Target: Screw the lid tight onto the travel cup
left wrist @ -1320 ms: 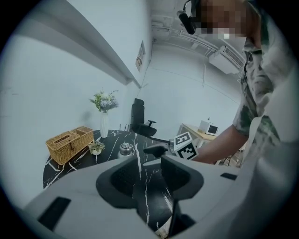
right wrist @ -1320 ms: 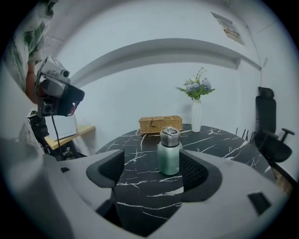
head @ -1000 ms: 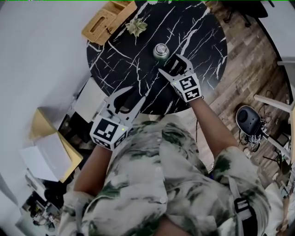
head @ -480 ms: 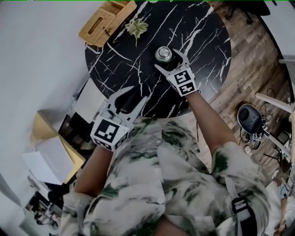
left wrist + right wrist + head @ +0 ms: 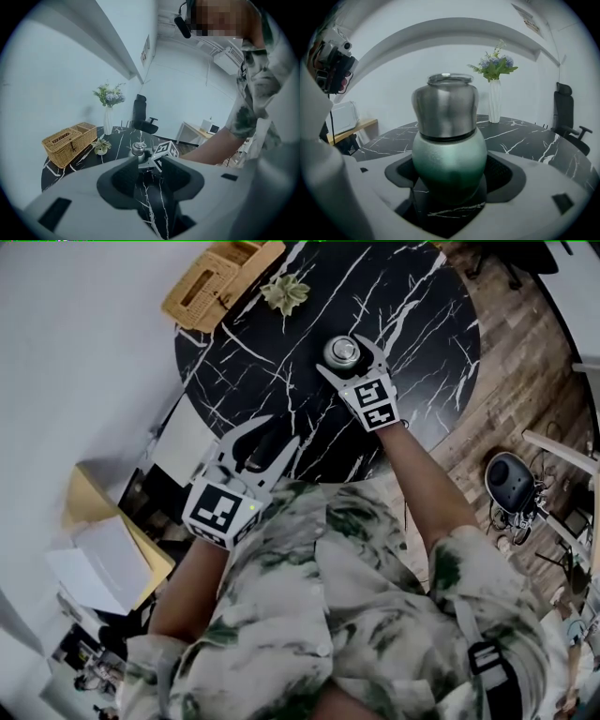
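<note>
Grey jaws of my right tool (image 5: 343,357) stand spread around the travel cup (image 5: 449,150), the pads just beside its green body. The steel lid (image 5: 446,105) sits on top. My left tool (image 5: 279,430) hangs half open and empty over the near edge of the black marble bench (image 5: 272,343).

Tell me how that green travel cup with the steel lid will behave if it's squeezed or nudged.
The cup looks like rigid metal, so it probably won't give under the right tool. Its rounded belly could slip between the jaws. The tall steel lid over a narrowing base suggests it may tip if pushed high.
</note>
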`<state>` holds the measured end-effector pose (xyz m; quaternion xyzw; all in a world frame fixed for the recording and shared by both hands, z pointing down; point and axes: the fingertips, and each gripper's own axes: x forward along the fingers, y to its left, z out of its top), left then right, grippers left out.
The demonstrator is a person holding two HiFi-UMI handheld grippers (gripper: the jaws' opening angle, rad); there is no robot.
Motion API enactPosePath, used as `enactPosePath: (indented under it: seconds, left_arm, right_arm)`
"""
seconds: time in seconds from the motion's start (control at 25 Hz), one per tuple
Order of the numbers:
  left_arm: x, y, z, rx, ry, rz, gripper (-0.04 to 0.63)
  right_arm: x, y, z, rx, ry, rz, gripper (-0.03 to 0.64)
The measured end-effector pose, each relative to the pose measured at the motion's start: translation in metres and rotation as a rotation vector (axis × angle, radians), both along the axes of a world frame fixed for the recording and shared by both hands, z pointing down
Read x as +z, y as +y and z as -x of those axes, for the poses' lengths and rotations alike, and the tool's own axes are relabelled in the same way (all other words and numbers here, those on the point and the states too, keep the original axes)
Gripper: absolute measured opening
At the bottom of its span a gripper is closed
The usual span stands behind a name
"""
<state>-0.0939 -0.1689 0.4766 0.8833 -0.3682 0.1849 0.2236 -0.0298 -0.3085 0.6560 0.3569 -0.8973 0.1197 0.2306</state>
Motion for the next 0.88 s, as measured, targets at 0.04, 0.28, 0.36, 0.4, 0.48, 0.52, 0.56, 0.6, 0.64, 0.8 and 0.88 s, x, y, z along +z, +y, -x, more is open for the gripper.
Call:
enactPosePath:
  seconds: [0.04, 0.28, 0.36, 0.4, 0.48, 0.52, 0.56, 0.6, 0.64, 0.8, 0.88]
  left_arm:
    - [0.001, -0.001, 0.001, -0.001, -0.001, 0.002, 0.163]
    - [0.003, -0.005, 0.004, -0.005, -0.002, 0.001, 0.163]
    - [0.004, -0.007, 0.005, -0.005, -0.004, 0.002, 0.163]
    - [0.004, -0.007, 0.004, -0.005, -0.004, 0.001, 0.163]
    - [0.003, -0.008, 0.003, -0.001, -0.004, -0.002, 0.163]
    - [0.003, -0.008, 0.003, 0.001, -0.006, -0.005, 0.163]
    - [0.003, -0.008, 0.003, 0.002, -0.008, -0.008, 0.163]
    - [0.002, -0.008, 0.003, 0.003, -0.009, -0.012, 0.163]
    - [0.001, -0.007, 0.002, 0.003, -0.01, -0.018, 0.163]
    - [-0.001, -0.004, 0.002, 0.007, -0.018, -0.028, 0.163]
    - [-0.003, -0.002, 0.002, 0.006, -0.02, -0.026, 0.163]
  right_arm:
    - [0.001, -0.002, 0.001, -0.001, 0.001, -0.002, 0.397]
    - [0.004, -0.004, 0.004, 0.008, -0.003, -0.014, 0.397]
    - [0.004, -0.004, 0.004, 0.011, -0.006, -0.017, 0.397]
    - [0.004, -0.004, 0.003, 0.012, -0.005, -0.019, 0.397]
    - [0.004, -0.005, 0.003, 0.016, -0.003, -0.018, 0.396]
    - [0.005, -0.005, 0.003, 0.019, -0.002, -0.013, 0.396]
    - [0.005, -0.006, 0.003, 0.02, -0.001, -0.007, 0.396]
    - [0.005, -0.006, 0.003, 0.019, 0.001, -0.001, 0.396]
    - [0.005, -0.005, 0.003, 0.017, 0.004, 0.004, 0.396]
    - [0.0, 0.0, 0.002, 0.004, 0.003, 0.017, 0.394]
    - [-0.007, 0.003, 0.003, -0.004, -0.003, 0.014, 0.395]
